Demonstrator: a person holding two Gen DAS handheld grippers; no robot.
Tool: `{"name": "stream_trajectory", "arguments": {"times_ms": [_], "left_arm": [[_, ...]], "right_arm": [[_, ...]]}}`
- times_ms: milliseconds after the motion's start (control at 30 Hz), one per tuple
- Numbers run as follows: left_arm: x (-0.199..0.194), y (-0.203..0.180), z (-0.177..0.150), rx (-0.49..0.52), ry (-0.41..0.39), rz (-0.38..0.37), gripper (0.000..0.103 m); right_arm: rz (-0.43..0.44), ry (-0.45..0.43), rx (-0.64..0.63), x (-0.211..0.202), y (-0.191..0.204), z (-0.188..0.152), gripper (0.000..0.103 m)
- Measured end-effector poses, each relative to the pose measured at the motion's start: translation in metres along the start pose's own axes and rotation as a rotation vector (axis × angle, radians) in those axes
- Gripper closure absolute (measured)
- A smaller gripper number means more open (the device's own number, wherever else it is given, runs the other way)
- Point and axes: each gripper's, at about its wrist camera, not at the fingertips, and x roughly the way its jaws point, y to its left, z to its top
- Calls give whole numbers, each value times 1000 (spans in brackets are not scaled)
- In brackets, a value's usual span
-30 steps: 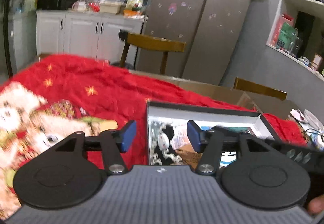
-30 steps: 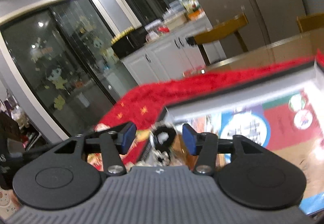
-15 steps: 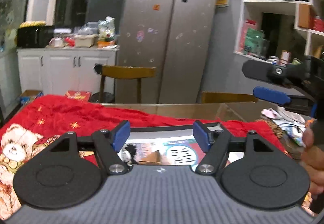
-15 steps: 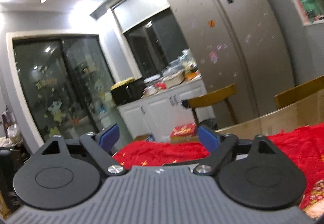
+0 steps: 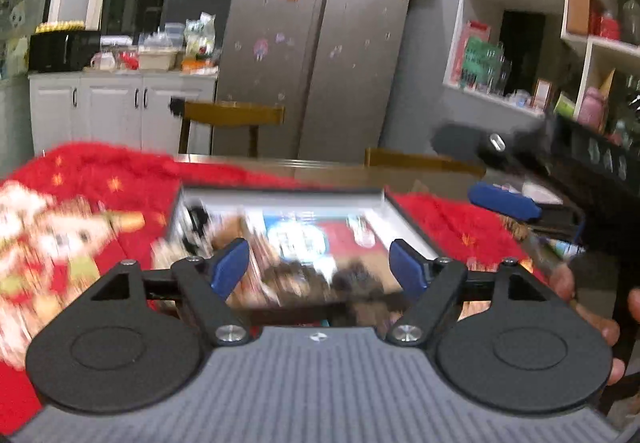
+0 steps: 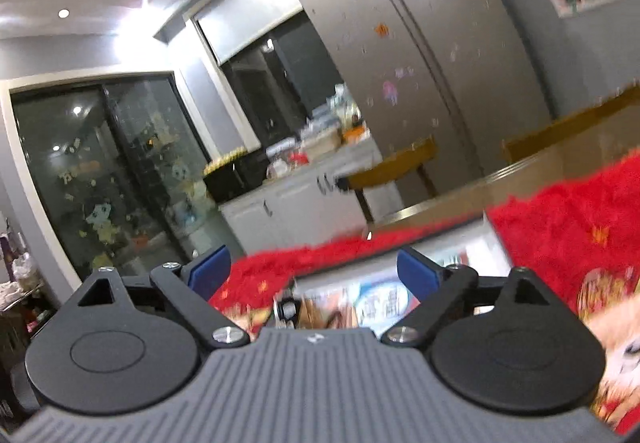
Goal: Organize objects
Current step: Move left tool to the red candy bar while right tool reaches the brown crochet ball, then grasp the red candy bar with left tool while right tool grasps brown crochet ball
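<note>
Both claws empty, nothing between the pads. Left claw [image 5: 319,263]: jaws have just been opening, now stand wide. Right claw [image 6: 314,269]: also just opened, now wide, nothing gripped. Nearest thing ahead of the left claw is the open shallow box [image 5: 304,219], lying at 12 o'clock, just beyond the fingertips and below them; in the right wrist view the same box [image 6: 384,295] sits at 12 to 1 o'clock, low in frame, partly hidden behind the claw body. Box long axis runs 9 to 3 o'clock across the left view. Contents are blurred: printed cards or packets and some dark small items, cannot identify. Box rests on a red blanket [image 5: 120,179] spread over the desk [image 5: 328,169]. Right claw seen from the left view at 3 o'clock, with the person's hand [image 5: 592,307] around its grip. Judgement: left claw squarer to the box, likely the nearer; next move is a downward reach into it. Farther: wooden chair [image 5: 232,115] at 11 o'clock, then refrigerator [image 5: 320,43] at 12.
</note>
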Motion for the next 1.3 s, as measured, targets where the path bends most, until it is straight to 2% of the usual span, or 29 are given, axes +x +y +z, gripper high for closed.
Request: {"name": "stream_trajectory", "arguments": {"times_ms": [133,200,300,433,500,633,700,833,933,1000,1133,1233,1300], "left_arm": [[23,-7,-34,-17,38,39,22],[34,-1,-45,-41,76,31,22],[47,8,-55,-75,107,34,22],[68,17,-58,-69,191,54,22],[69,19,-59,-55,174,93,20],[74,22,-59,-33,158,92,18],[78,18,-60,-13,157,96,13],[79,12,-61,53,169,120,11],[81,20,-61,38,182,164,11],[86,30,-59,5,200,168,9],[92,28,-61,42,243,157,9],[94,22,-62,94,250,176,9],[93,22,-64,91,247,174,11]], "right_arm": [[-30,69,17,12,-13,-18,8],[-37,98,35,17,-18,-23,8],[-68,127,56,23,-25,-30,8],[-83,172,91,28,-33,-40,8],[-85,194,98,30,-36,-44,8],[-87,235,103,35,-38,-50,8],[-87,235,100,35,-38,-50,8],[-84,235,99,34,-37,-49,8],[-76,244,99,34,-37,-50,8],[-75,244,98,34,-36,-50,8],[-85,245,97,35,-37,-51,8],[-98,259,102,38,-39,-52,9],[-101,276,106,40,-41,-54,12]]}}
